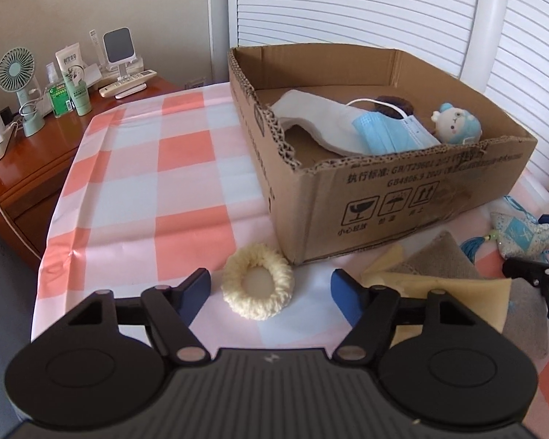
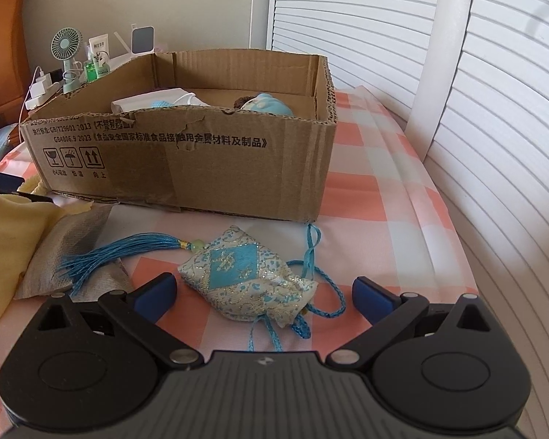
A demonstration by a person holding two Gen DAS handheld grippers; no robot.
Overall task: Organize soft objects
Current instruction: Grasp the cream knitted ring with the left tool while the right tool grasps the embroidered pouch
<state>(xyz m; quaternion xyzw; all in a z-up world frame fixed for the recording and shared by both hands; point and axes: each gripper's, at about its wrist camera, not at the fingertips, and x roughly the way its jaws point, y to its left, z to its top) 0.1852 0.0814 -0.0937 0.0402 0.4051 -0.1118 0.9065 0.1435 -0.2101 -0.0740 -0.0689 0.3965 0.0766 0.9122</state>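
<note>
My left gripper (image 1: 271, 291) is open, its fingers on either side of a cream knitted scrunchie (image 1: 258, 286) that lies on the checked cloth. My right gripper (image 2: 263, 294) is open around a blue and white embroidered sachet (image 2: 247, 281) with a blue tassel (image 2: 117, 254). The cardboard box (image 1: 413, 197) stands behind both and holds a white cloth (image 1: 322, 120), a blue face mask (image 1: 391, 133) and a small blue plush toy (image 1: 457, 122). The box also shows in the right wrist view (image 2: 219, 168).
A grey sachet (image 2: 75, 252) and a yellow cloth (image 2: 11, 241) lie left of the embroidered sachet. A wooden bedside table (image 1: 36, 153) with a fan, bottles and chargers stands at the left. White slatted doors (image 2: 494, 146) and a white rail are behind.
</note>
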